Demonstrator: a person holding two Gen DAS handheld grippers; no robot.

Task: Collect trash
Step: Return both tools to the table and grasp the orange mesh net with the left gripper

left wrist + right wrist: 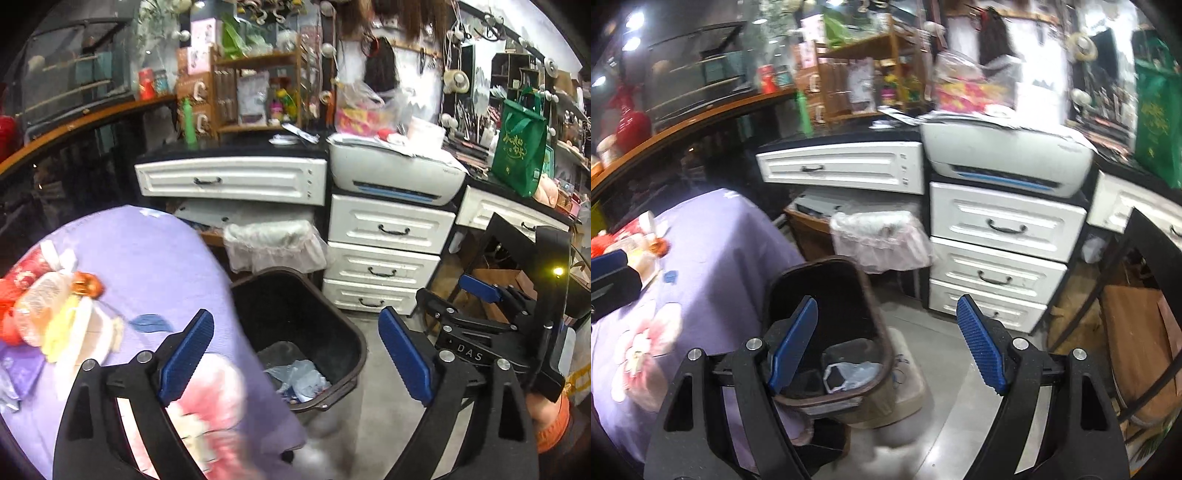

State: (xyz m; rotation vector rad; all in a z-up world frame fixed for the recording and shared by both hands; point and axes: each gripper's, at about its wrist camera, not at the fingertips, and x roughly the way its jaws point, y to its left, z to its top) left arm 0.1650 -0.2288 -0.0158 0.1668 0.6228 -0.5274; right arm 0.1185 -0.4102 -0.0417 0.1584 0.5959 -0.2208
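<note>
A dark brown trash bin [295,302] stands on the floor beside a table under a purple flowered cloth [155,266]. At the bin's bottom lie a pale blue plastic bag [299,380] and dark scraps. My left gripper [297,332] hangs above the bin's mouth, open, with nothing between its blue pads. To the right my right gripper [452,291] is held by a hand in an orange sleeve [550,417]. In the right wrist view that gripper [888,314] is open and empty over the bin [831,280]. Wrappers and packets [48,314] are heaped on the table's left side.
A second bin lined with a clear bag [273,243] sits behind the brown one, under a white desk drawer [229,181]. White drawers [384,258], a printer [395,173] and a green bag [521,147] fill the right. A wooden panel [1137,350] leans at the right.
</note>
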